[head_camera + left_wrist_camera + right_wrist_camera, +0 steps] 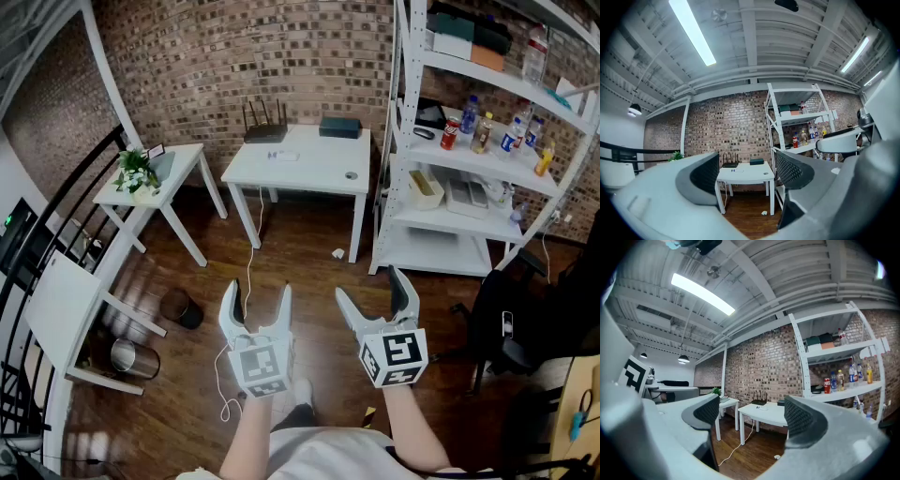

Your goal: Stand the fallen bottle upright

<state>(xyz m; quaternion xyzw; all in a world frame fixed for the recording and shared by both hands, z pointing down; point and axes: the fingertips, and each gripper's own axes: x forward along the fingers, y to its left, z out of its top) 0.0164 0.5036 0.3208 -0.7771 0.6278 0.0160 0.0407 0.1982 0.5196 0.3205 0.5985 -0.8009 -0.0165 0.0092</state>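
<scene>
Two grippers were held level over the wooden floor (300, 234), side by side but not touching. The left gripper (258, 296) had its jaws spread wide with nothing between them. The right gripper (372, 289) likewise had its jaws fully apart and empty.

Ahead, against the brick wall, stood two white benches. The larger bench (309, 173) carried one router (265, 127) with three antennas, one dark box (338, 127) and two small items too small to name. The smaller side bench (178, 159) bore one potted plant (136, 173).

To the right rose one white shelving unit (412, 251). The bottles (482, 133) were on the level just below its top shelf, six as far as I could count, well apart from both grippers. One more, the top-shelf bottle (534, 52), stood above them. Which of them lay on its side I could not tell at this range. One scrap of paper (337, 253) lay on the floor near the larger bench's leg.
</scene>
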